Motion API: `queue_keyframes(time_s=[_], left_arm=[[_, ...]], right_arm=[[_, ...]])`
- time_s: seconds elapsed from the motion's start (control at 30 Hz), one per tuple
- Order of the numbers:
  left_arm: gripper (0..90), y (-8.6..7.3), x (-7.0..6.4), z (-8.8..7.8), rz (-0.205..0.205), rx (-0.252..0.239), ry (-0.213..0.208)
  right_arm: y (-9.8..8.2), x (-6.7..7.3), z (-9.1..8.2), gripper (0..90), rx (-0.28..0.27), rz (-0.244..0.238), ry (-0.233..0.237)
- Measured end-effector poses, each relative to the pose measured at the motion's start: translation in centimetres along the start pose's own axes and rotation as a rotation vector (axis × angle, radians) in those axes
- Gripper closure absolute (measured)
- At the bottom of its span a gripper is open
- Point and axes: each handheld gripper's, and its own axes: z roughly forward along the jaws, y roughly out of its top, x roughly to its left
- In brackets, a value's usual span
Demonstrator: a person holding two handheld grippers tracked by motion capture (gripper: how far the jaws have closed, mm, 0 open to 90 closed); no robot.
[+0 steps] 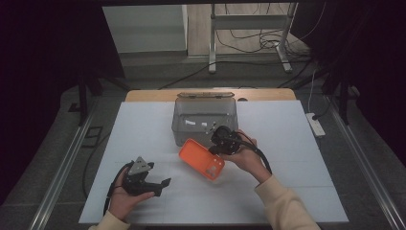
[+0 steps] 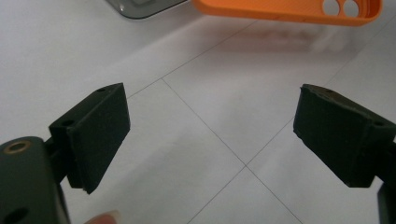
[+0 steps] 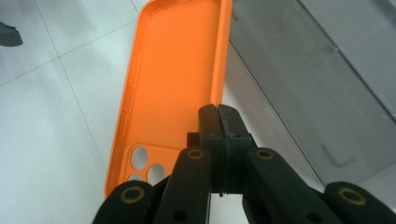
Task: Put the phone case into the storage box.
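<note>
where the right gripper [image 3: 218,112] jaws meet, they pinch the orange phone case [image 3: 173,88] rim.

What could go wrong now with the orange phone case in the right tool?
1. The right tool pinches only the thin side rim of the orange phone case, so the case might swing or slip out.
2. The clear plastic box stands right beside it; the hanging case might knock against its wall.
</note>
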Motion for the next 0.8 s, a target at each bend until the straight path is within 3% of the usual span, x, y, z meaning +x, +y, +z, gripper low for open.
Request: queue_keyframes(time_s=[0.8], left_arm=[[11.0,-0.1,0.2,0.2,-0.002,0.014,0.002]], right_arm=[[0.3,0.6,-3.2,89.5,-0.075,-0.019,-0.021]])
